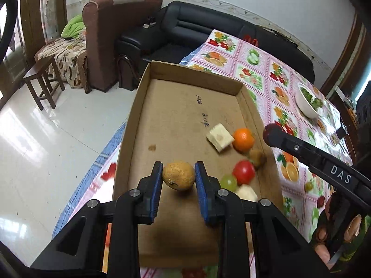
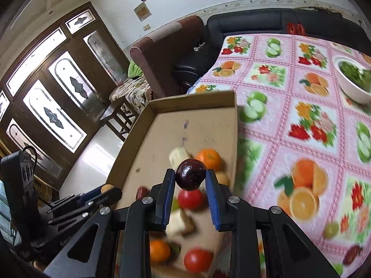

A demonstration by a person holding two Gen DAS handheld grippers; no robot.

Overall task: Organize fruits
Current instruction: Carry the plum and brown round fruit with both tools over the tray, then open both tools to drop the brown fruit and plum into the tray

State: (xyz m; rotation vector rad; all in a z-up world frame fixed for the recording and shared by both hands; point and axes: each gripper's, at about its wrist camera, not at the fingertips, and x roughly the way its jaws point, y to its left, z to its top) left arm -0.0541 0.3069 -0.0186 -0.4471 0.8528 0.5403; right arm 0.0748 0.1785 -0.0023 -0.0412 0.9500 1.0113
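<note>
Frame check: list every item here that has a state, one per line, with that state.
left gripper: shut on the yellow-brown fruit, held above the box floor
right gripper: shut on the dark red fruit, held over the box
cardboard box: open-topped, on the table, partly filled
orange: lying in the box, beside the pale cut chunk
red tomato: lying in the box
white bowl: upright, holding greens

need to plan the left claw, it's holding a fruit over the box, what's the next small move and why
Probably lower the left claw and release: it is shut on the round yellow-brown fruit, held above bare floor of the shallow cardboard box, apart from the fruit cluster at the box's right side.
</note>
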